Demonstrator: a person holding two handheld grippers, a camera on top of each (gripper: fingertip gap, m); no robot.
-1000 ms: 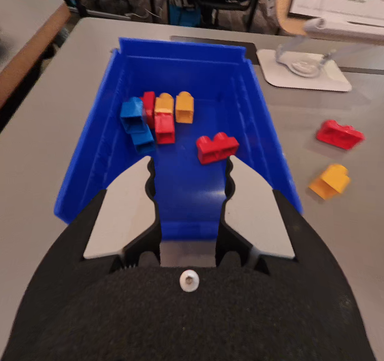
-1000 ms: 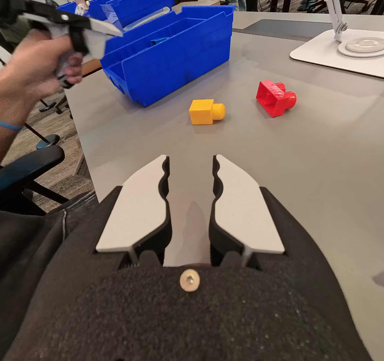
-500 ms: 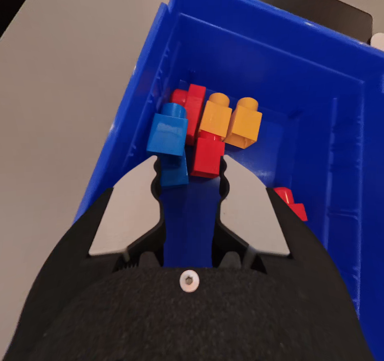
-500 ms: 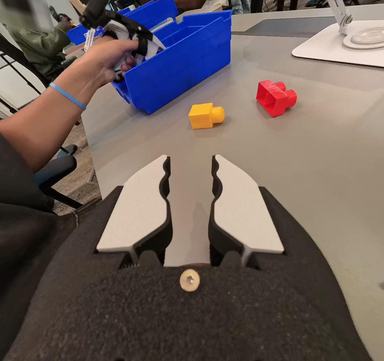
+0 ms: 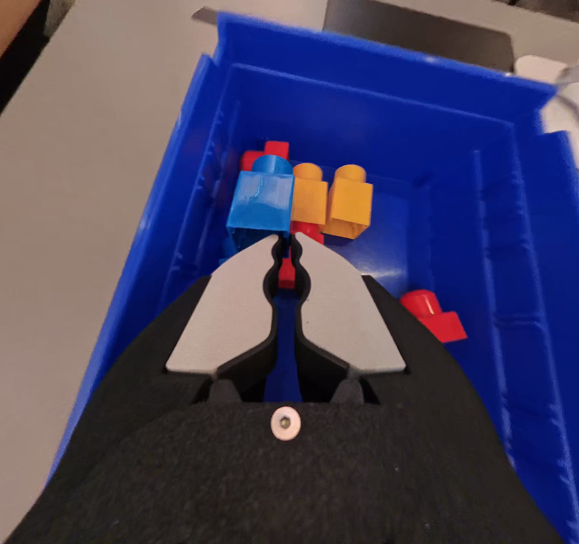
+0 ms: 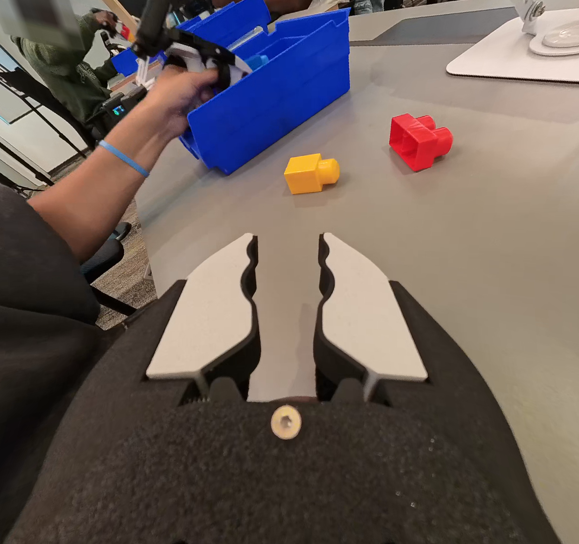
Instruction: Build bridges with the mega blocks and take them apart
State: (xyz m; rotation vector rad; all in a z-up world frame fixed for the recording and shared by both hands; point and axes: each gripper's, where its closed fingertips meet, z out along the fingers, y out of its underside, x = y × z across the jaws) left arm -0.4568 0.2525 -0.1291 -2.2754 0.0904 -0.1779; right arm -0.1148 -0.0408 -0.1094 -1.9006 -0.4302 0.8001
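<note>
In the left wrist view my left gripper (image 5: pixel 286 239) is inside the blue bin (image 5: pixel 376 115), shut on the open-end wall of a blue block (image 5: pixel 260 203). Two orange blocks (image 5: pixel 349 206) lie just right of it, with red blocks (image 5: pixel 286 275) under and behind. A red two-stud block (image 5: pixel 434 319) lies apart at the right. The right wrist view shows that blue block (image 6: pixel 257 60) held at the bin's (image 6: pixel 272 102) rim. My right gripper (image 6: pixel 288 240) is open and empty over the table, short of a yellow block (image 6: pixel 308 173) and a red two-stud block (image 6: pixel 418 140).
A white stand base (image 6: pixel 517 55) sits at the table's far right. More blue bins (image 6: pixel 247 11) and seated people are behind the bin. The table edge (image 6: pixel 147 246) runs down the left, with a chair and floor beyond. A dark inset panel (image 5: pixel 416 33) lies past the bin. The left gripper's tips are roughly 45 centimeters from the right gripper's.
My left gripper went down into the bin, closed on the blue block's wall and raised it. My right gripper stayed open and barely moved.
</note>
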